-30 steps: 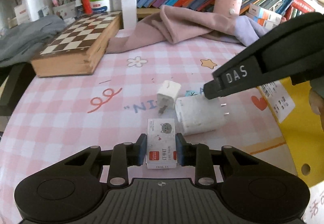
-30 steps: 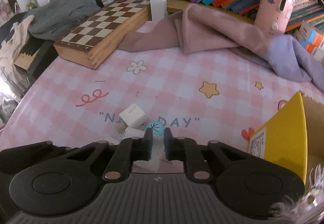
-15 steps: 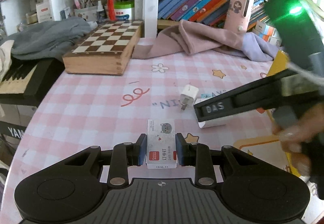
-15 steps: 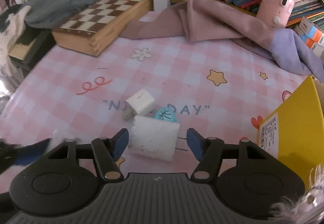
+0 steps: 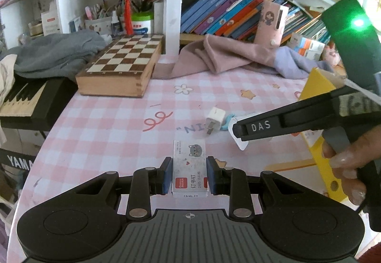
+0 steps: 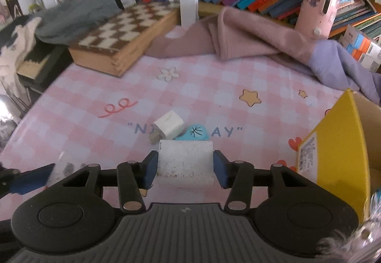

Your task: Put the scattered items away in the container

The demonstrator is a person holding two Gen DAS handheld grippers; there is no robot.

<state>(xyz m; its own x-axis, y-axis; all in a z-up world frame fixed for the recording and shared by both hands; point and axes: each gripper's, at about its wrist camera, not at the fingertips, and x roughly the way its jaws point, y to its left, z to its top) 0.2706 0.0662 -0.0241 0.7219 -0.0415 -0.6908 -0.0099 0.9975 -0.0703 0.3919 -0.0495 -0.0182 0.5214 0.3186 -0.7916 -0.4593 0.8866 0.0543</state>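
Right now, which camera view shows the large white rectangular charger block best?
The right wrist view: the large white rectangular charger block fills the centre, sitting between the closing right claw. In the left wrist view only a corner of the block shows, below the black finger marked DAS.

I count one staple box [image 5: 189, 169] between my left jaws. I count two white chargers: one big charger [image 6: 185, 163] between my right jaws, and one small charger [image 6: 168, 125] just past them. One blue eraser [image 6: 194, 133] lies beside the small one. One yellow box [image 6: 333, 156] stands to the right of my right jaws. One chess board [image 5: 123, 62] sits far ahead.
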